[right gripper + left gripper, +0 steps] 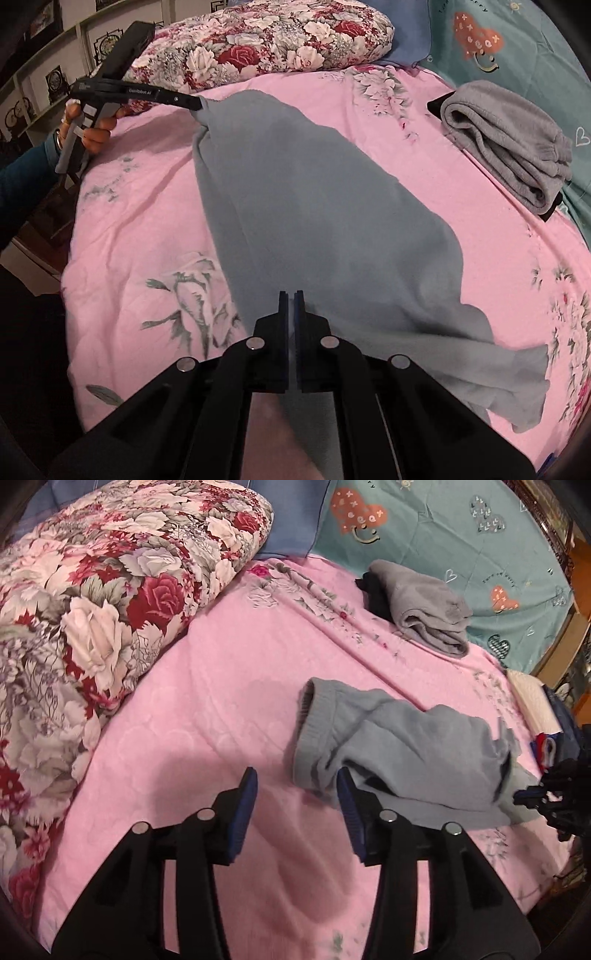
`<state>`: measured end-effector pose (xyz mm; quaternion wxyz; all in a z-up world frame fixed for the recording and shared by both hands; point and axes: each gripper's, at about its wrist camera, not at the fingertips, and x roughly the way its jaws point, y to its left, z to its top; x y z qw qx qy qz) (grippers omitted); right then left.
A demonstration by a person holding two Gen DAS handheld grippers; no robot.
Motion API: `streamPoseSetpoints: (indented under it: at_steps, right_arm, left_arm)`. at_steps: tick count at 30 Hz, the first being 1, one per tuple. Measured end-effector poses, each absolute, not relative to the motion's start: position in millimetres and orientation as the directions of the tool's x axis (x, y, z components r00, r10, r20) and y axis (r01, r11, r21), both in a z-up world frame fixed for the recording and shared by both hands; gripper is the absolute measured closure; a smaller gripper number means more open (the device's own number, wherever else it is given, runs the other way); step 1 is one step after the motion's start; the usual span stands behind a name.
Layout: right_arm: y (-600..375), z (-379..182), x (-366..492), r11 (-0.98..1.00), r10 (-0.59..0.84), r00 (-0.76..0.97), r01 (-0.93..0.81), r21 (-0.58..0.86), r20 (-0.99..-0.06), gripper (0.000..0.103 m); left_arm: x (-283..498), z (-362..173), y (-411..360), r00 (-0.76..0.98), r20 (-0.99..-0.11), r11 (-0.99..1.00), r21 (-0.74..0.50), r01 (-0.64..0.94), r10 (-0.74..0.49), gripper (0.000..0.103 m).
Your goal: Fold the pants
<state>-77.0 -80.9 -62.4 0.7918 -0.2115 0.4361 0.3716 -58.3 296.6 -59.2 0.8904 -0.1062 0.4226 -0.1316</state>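
My right gripper point(291, 295) is clamped on the grey pants point(314, 206) at bottom centre; my left gripper point(295, 775) has its fingers apart, empty, over the pink bed point(184, 738).

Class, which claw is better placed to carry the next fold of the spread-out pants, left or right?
Right, probably. The right claw is shut on the pants, ready to carry that edge over. The left claw stands open with nothing between its pads.

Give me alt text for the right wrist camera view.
The right tongs are shut on blue-grey pants spread over a pink bed. Folded grey pants lie at upper right.
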Motion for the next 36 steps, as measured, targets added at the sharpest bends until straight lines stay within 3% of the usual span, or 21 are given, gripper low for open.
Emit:
streamPoseSetpoints:
  at_steps: [5, 8, 9, 13, 24, 25, 27, 32, 36]
  right_arm:
    - [-82.3, -53.3, -77.9, 0.644, 0.395, 0.374, -0.764, -0.037, -0.839, 0.098]
    - [-77.4, -57.4, -76.2, 0.644, 0.378, 0.406, -0.761, -0.079, -0.832, 0.058]
    - [-75.1, -59.1, -77.7, 0.630, 0.371, 0.423, -0.769, -0.111, -0.827, 0.058]
    - [-77.6, -67.8, -83.0, 0.563, 0.322, 0.454, -0.797, -0.218, -0.831, 0.058]
    - [-56.0, -87.4, -60.8, 0.432, 0.332, 0.362, -0.879, -0.201, -0.871, 0.060]
    - [-54.4, -87.0, -58.1, 0.418, 0.332, 0.337, -0.890, -0.183, -0.881, 0.064]
    - [-51.7, -85.1, -55.6, 0.388, 0.324, 0.264, -0.913, -0.127, -0.909, 0.100]
    - [-59.7, -59.7, -65.2, 0.396, 0.292, 0.325, -0.897, -0.195, -0.900, 0.100]
    - [-81.0, -22.7, -70.9, 0.481, 0.368, 0.342, -0.866, -0.137, -0.865, 0.100]
  left_arm:
    - [-71.7, -55.2, 290.7, 0.592, -0.673, 0.886, -0.427, 0.178, -0.444, 0.034]
    - [-64.7, -65.0, 279.3, 0.538, -0.665, 0.837, -0.523, 0.159, -0.517, 0.034]
    - [-62.4, -67.5, 277.3, 0.533, -0.657, 0.824, -0.547, 0.151, -0.534, 0.034]
    - [-53.0, -74.1, 278.8, 0.532, -0.619, 0.771, -0.627, 0.108, -0.578, 0.034]
    - [-44.0, -68.8, 279.9, 0.546, -0.570, 0.715, -0.695, 0.078, -0.614, 0.032]
    - [-43.1, -68.5, 279.2, 0.545, -0.567, 0.711, -0.698, 0.080, -0.618, 0.032]
    - [-39.5, -68.8, 276.7, 0.537, -0.565, 0.703, -0.707, 0.077, -0.627, 0.032]
    - [-33.5, -70.4, 277.5, 0.525, -0.553, 0.675, -0.736, 0.056, -0.647, 0.032]
    - [-33.1, -72.6, 280.8, 0.526, -0.556, 0.665, -0.746, 0.025, -0.644, 0.032]
